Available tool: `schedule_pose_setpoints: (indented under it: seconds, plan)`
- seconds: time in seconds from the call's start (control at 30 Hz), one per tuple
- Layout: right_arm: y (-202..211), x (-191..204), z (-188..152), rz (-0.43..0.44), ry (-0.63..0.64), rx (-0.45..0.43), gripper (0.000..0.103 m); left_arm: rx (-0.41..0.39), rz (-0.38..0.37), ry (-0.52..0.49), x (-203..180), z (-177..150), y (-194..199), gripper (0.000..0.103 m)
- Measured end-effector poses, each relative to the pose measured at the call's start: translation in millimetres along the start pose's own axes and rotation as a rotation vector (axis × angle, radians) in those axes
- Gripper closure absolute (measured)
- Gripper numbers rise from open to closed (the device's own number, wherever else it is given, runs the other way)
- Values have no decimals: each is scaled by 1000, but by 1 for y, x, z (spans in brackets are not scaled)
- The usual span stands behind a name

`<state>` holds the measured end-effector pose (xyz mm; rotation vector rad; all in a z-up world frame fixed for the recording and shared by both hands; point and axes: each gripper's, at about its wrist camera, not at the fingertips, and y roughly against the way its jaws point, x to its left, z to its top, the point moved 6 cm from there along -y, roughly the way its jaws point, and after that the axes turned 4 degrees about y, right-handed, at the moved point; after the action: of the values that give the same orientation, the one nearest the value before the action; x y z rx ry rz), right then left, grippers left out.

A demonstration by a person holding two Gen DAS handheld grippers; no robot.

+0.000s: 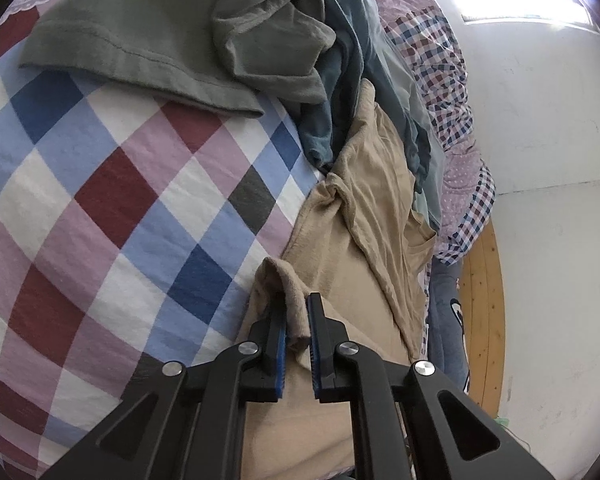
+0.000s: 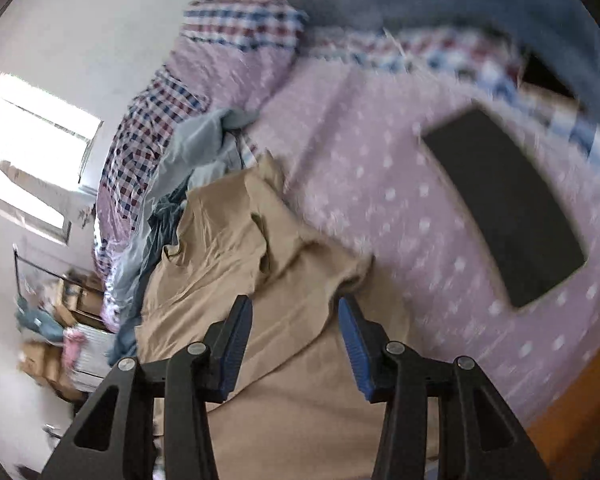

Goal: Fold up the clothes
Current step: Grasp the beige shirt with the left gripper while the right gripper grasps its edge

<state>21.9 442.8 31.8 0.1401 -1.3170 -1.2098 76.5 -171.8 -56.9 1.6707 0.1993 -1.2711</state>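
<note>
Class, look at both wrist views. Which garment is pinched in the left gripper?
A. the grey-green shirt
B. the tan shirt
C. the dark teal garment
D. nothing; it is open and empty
B: in the left wrist view the left gripper has a fold of the tan shirt between its blue pads, while the right gripper is open above the same shirt.

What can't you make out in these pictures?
- Left wrist view: how much tan shirt the left gripper pinches; its fingers hide the fold.
- Right wrist view: what the dark slab is; motion blur.
- Right wrist view: floor clutter; too small, blurred.
</note>
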Motion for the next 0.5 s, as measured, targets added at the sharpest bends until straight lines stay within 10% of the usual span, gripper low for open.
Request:
schedule_pose_setpoints:
  seconds: [0.5]
  plan:
    - [-36, -22, 9, -127, -64, 4, 66, -12, 8, -12, -2, 0, -1, 95]
